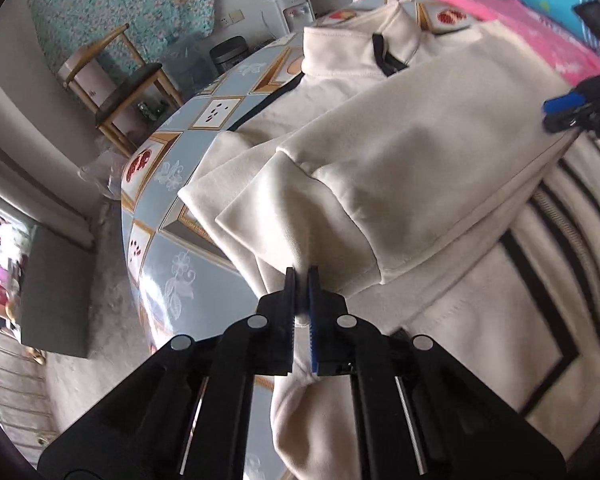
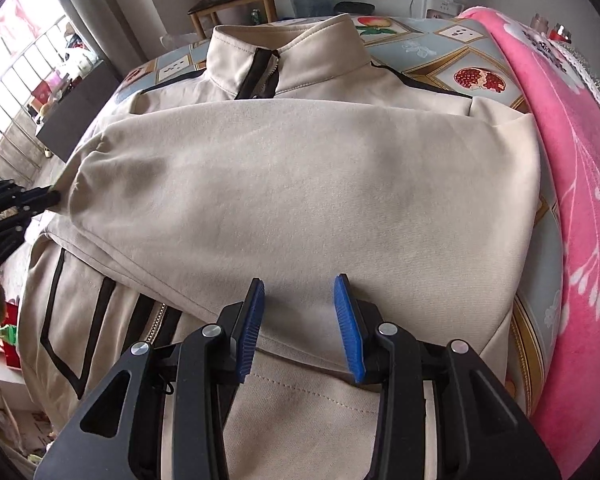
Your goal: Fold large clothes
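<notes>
**Cream jacket on the bench, one cuff pinched**

A cream jacket (image 2: 300,200) with black trim is laid front up on the bench (image 1: 188,276), which is covered by a pale blue cloth printed with fruit panels. The jacket's stand-up collar (image 2: 284,48) is turned toward the far side of the bench, and a half-open black zip is seen beneath it. One sleeve (image 1: 400,152) is laid across the chest of the jacket, below the collar.

The cuff (image 1: 300,236) of that sleeve is pinched by the left gripper (image 1: 302,276), whose jaws are pressed together on a fold of the cloth at the jacket's side nearest the bench edge. The same grip is seen at the left border of the right wrist view.

The right gripper (image 2: 299,288) is held over the folded sleeve near the jacket's hem side; its blue pads (image 2: 252,328) are spread apart, and nothing is clamped between them. Whether the tips touch the fabric cannot be told.

A pink blanket (image 2: 572,208) is lying just beside the jacket on the side away from the pinched cuff. A wooden chair (image 1: 120,80) stands beyond the collar end of the jacket.
</notes>
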Demonstrator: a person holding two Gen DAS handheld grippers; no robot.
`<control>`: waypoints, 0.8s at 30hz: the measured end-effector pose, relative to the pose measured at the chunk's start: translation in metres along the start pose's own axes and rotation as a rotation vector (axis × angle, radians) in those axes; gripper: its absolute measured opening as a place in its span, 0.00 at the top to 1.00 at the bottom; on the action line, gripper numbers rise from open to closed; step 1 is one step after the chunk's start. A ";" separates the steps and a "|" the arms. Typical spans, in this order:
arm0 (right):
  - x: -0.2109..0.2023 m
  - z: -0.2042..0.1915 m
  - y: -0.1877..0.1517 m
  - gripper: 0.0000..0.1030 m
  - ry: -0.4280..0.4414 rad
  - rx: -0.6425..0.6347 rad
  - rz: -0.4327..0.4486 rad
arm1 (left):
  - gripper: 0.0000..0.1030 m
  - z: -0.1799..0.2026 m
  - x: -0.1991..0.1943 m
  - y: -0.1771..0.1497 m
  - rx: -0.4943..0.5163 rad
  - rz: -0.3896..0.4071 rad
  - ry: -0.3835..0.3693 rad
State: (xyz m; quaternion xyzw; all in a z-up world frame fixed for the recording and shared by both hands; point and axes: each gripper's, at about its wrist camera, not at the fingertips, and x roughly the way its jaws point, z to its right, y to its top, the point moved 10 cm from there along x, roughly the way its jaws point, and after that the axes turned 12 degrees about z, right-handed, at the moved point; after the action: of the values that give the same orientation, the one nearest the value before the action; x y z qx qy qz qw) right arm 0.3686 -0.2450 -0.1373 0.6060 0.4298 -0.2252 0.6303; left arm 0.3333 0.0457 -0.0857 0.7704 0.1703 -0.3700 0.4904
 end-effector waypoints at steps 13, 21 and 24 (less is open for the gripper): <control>-0.022 0.010 0.014 0.65 -0.032 0.019 0.049 | 0.69 -0.032 -0.024 0.018 -0.199 0.121 -0.042; -0.001 0.064 0.008 0.54 -0.143 0.107 0.073 | 0.48 -0.001 0.052 0.013 -0.316 -0.050 -0.100; -0.022 0.074 0.001 0.52 -0.161 0.158 0.075 | 0.41 0.003 0.046 0.012 -0.292 0.002 -0.094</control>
State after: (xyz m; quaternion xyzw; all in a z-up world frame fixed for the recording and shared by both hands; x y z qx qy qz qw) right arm 0.3777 -0.3211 -0.1268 0.6496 0.3356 -0.2825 0.6210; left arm 0.3708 0.0329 -0.1130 0.6731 0.1983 -0.3765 0.6049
